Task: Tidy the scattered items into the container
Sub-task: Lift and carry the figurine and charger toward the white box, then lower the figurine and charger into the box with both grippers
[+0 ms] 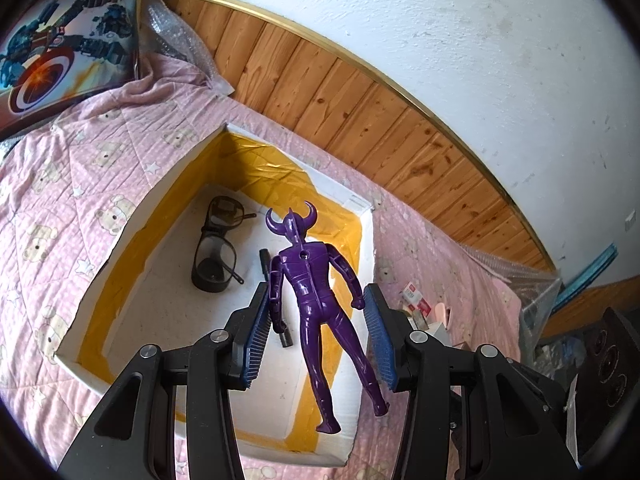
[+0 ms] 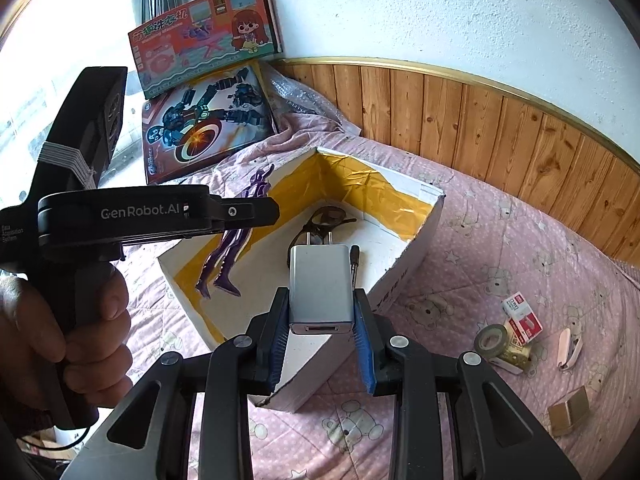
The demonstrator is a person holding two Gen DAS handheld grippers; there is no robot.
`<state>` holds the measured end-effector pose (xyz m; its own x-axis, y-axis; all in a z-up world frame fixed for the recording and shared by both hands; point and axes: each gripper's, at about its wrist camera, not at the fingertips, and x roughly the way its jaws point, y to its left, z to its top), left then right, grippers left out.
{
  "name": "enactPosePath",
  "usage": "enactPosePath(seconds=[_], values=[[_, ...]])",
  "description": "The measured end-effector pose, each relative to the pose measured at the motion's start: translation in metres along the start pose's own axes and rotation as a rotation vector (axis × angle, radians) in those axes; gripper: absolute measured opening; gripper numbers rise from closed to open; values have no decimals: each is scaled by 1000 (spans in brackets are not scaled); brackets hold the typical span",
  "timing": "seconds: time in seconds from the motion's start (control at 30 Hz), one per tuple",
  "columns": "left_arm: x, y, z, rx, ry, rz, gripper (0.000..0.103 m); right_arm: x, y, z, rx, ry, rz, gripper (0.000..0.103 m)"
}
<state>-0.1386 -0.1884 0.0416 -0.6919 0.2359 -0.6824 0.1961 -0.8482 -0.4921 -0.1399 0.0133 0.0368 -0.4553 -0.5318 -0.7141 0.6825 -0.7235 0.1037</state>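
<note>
Your left gripper (image 1: 316, 328) is hanging spread around the purple figure (image 1: 316, 280) above the box (image 1: 120, 248); your right gripper (image 2: 322, 330) is pinching the charger (image 2: 320, 288).

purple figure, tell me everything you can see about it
The figure is a glossy purple plastic humanoid toy with two curved horns on its head, jointed arms and long legs. The left wrist view shows its back, with moulded seams and a small hole between the shoulders. It hangs tilted over the box, head toward the far corner, between the open blue pads of the left gripper. Its left arm seems to touch one pad; the other pad is clear. Whether it rests on anything below cannot be told.
</note>
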Motion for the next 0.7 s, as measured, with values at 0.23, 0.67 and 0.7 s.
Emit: enactPosePath(seconds=[0.23,0.67,0.7], values=[[14,4,21,-16,20,9,48,18,-9,17,-24,12,-3,31],[48,15,5,-52,132,35,48,58,-22,51,-81,44,-14,31],[51,14,2,-56,143,33,48,61,-23,54,-89,48,-16,31]])
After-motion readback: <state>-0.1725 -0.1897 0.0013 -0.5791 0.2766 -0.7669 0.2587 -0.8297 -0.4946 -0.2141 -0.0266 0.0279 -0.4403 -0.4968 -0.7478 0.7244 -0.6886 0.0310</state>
